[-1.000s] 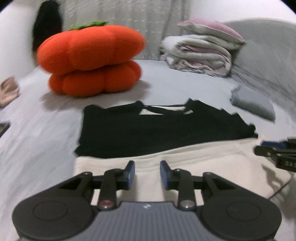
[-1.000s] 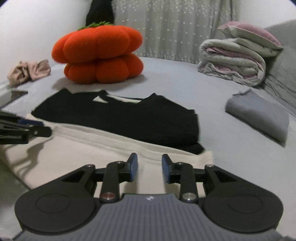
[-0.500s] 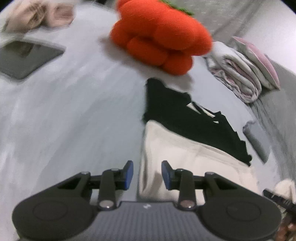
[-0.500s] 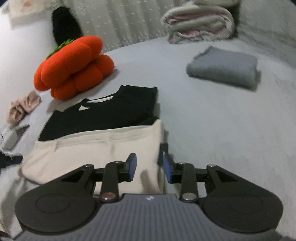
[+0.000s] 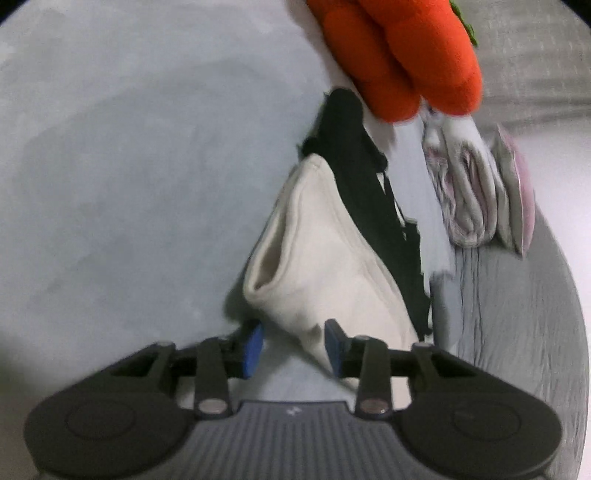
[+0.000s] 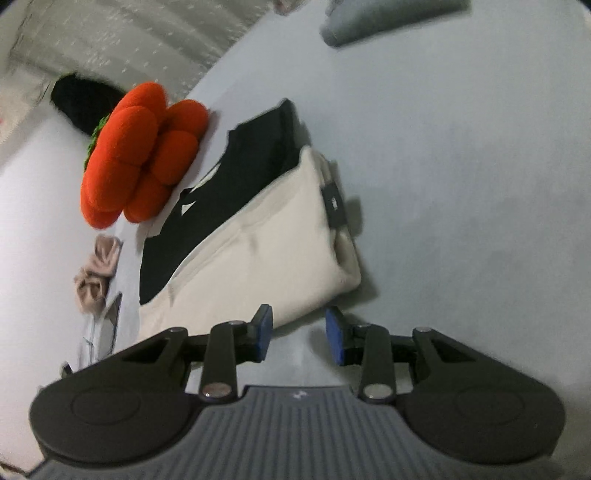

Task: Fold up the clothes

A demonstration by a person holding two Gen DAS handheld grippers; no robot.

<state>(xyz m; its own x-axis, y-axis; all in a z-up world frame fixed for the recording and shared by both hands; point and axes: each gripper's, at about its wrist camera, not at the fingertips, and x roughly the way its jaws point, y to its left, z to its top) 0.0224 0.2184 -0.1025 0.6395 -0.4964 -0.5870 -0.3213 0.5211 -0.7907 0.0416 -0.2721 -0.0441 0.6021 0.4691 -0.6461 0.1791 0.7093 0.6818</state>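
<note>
A half-folded garment lies on the grey bed: a cream part point(image 5: 325, 266) point(image 6: 258, 254) folded over a black part point(image 5: 354, 155) point(image 6: 243, 166). My left gripper point(image 5: 293, 349) is open at the cream fold's near left corner, the cloth edge lying between its blue pads without being pinched. My right gripper point(image 6: 299, 334) is open just short of the cream fold's near right corner, with bare sheet between the fingers. A small dark label point(image 6: 334, 203) sits on the cream edge.
An orange pumpkin cushion point(image 5: 410, 55) point(image 6: 140, 151) sits behind the garment. Rolled pale bedding point(image 5: 476, 188) lies to its right, a folded grey garment point(image 6: 388, 18) farther off, a beige cloth point(image 6: 96, 269) and a flat dark device point(image 6: 110, 321) to the left.
Both grippers have swung outward and tilted, dropping to the two near corners of the cream fold. The garment itself has not moved. Both stay open.
</note>
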